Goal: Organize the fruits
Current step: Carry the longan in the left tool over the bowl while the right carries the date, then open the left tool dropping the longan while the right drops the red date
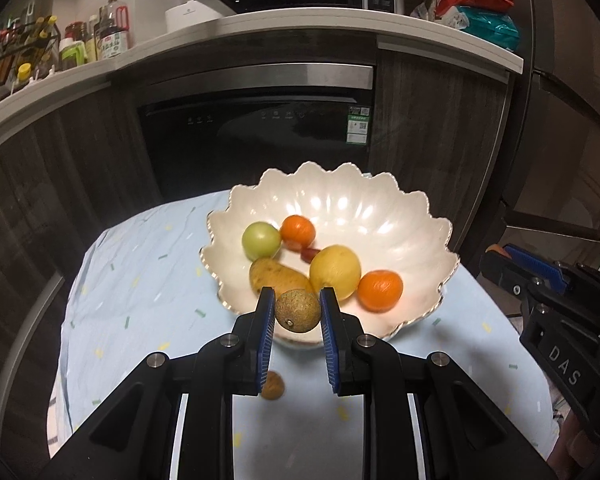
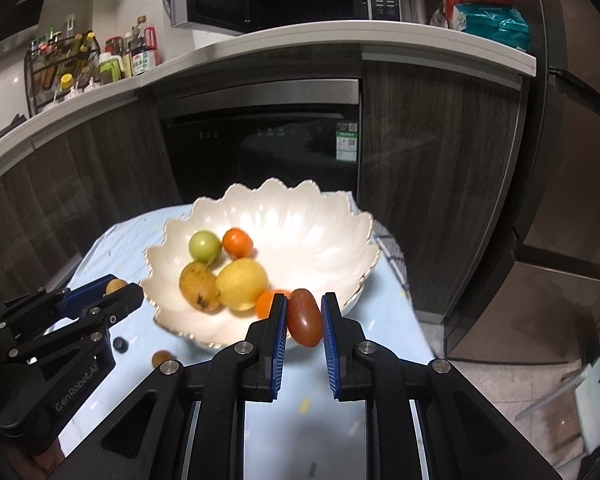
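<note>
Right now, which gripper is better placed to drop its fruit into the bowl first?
Right, marginally. The right gripper holds its reddish-brown oval fruit over the scalloped white bowl rim; the left gripper with its round tan fruit looks similar.

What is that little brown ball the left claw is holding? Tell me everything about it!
The little brown ball is a small round fruit with rough, speckled tan skin and a tiny dark stem spot low on its front. The left claw pinches it between two blue ridged pads, one on each side. It hangs in the air just in front of the near rim of the white scalloped bowl, touching nothing else.
</note>
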Demonstrator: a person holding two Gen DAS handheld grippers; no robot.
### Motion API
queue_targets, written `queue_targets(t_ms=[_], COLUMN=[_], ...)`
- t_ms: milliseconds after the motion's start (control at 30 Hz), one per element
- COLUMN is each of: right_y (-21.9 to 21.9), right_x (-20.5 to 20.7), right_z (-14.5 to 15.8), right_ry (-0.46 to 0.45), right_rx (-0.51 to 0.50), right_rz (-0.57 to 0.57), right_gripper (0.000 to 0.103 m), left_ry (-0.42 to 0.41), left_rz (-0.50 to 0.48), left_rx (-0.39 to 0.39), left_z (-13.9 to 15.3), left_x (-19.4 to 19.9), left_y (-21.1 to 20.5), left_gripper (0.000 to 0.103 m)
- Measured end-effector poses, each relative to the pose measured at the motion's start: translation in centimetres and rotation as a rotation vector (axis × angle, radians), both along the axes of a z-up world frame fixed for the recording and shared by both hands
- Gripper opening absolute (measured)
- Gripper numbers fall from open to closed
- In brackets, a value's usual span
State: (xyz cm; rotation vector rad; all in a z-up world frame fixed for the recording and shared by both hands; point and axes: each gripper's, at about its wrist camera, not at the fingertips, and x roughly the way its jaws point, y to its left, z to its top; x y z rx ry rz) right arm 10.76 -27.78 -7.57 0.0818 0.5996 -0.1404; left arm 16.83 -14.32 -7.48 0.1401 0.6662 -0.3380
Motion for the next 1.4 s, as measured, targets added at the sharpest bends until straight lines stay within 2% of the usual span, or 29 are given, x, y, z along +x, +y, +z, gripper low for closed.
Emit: queue_targets(t_ms=[467, 833, 1400], right_y=[-2.0, -3.2, -3.6], right_x=[2.9, 6.4, 9.8], right_z=[1.3, -0.4, -2.9], right_ry=[-0.030, 0.018, 0.097], right_rx=[-0.016, 0.003, 0.021], right_rz=[-0.001, 0.008, 0.036], right_gripper=[0.018, 0.018, 0.019], left_ry=[0.023, 0.076, 0.125], left_rz=[-0.044, -0.082, -0.081], left_rx=[0.007, 0.026, 0.044], left_z=[-0.3, -2.2, -4.0], left_x=[2.8, 4.4, 6.0], left_y=[-2.5, -4.0, -4.4], left_gripper=[0.023, 0.023, 0.024])
